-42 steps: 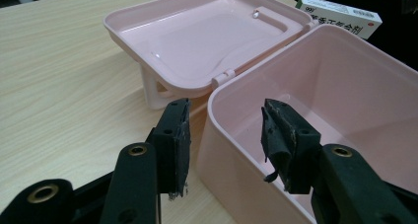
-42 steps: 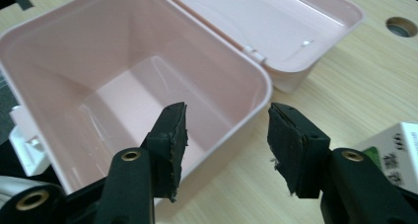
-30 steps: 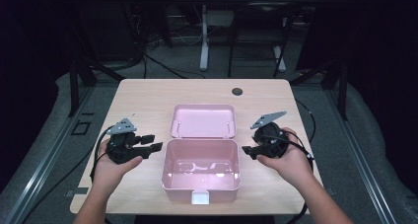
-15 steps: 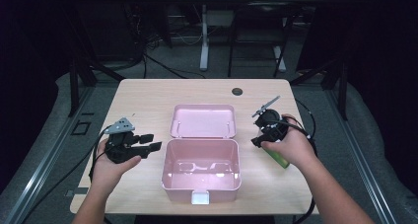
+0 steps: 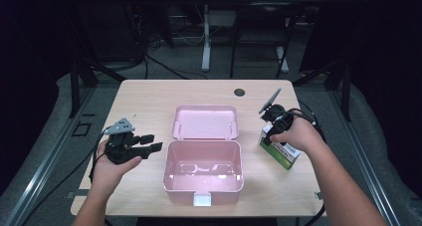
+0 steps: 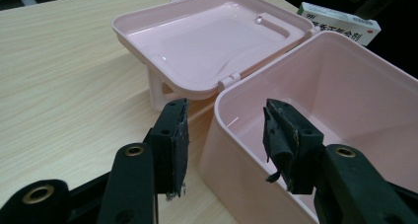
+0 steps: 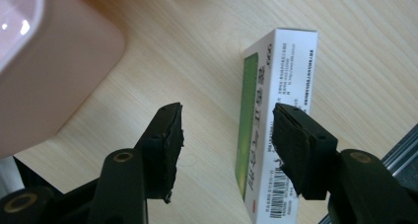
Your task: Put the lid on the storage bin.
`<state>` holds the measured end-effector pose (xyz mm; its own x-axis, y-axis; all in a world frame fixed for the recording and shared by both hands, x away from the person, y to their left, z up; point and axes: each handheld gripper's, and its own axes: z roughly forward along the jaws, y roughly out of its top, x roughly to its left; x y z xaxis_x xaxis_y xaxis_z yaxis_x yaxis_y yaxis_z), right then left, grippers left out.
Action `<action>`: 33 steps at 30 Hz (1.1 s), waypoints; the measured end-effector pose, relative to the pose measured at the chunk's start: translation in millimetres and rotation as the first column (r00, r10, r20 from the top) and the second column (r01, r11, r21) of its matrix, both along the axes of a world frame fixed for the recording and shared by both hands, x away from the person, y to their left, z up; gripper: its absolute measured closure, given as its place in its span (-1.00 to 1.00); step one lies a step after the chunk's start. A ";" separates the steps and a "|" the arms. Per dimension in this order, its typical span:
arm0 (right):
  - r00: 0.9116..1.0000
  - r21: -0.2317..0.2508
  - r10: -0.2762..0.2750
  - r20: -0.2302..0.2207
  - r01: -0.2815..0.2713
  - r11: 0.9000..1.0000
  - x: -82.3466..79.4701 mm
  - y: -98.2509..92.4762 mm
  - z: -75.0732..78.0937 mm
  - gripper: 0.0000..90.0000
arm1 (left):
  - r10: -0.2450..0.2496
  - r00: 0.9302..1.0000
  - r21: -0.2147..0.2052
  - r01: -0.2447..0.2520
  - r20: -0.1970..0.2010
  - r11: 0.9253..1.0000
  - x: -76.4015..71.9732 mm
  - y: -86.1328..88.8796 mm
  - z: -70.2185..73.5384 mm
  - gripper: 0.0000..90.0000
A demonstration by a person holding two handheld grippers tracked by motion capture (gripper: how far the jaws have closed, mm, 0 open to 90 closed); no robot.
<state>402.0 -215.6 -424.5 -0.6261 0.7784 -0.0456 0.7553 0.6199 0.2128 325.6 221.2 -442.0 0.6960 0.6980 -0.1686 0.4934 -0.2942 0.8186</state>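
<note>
A small medicine carton (image 7: 281,115) lies flat on the pale wood-grain table (image 5: 149,101), to the right of an open pink plastic box (image 5: 203,171). The carton is a slim cardboard rectangle, white with a green panel along one long side, fine print and a barcode on its top face. In the high view its long axis runs diagonally, from the far end nearer the box to the near end by the table's right edge.

The right gripper (image 7: 224,135) hangs over the carton, its jaws having just been opening to their widest; the black rubber-faced pads stand apart, one over bare wood and the other above the carton's white face, though whether that pad touches the cardboard is hard to tell. Nothing is gripped.

The box is smooth, glossy moulded plastic with rounded corners and a white latch (image 5: 202,200) at its near wall. Its hinged lid (image 5: 205,121) lies flipped back flat on the table, inner side up.

The left gripper (image 6: 224,135) sits at the box's left wall with jaws wide, its worn pads straddling the rim without pressing on it.
</note>
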 end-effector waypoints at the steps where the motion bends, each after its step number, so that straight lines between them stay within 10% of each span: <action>1: 1.000 -0.004 0.000 -0.002 0.000 1.000 1.7 -1.0 -0.4 -0.01 | -0.001 1.000 0.000 0.001 0.001 1.000 0.5 -0.2 0.1 0.16; 33: 0.990 -0.081 -0.114 -0.087 0.107 0.991 28.2 -31.1 -25.9 0.03 | 0.024 1.000 -0.017 -0.024 -0.017 1.000 6.4 9.6 -3.7 0.16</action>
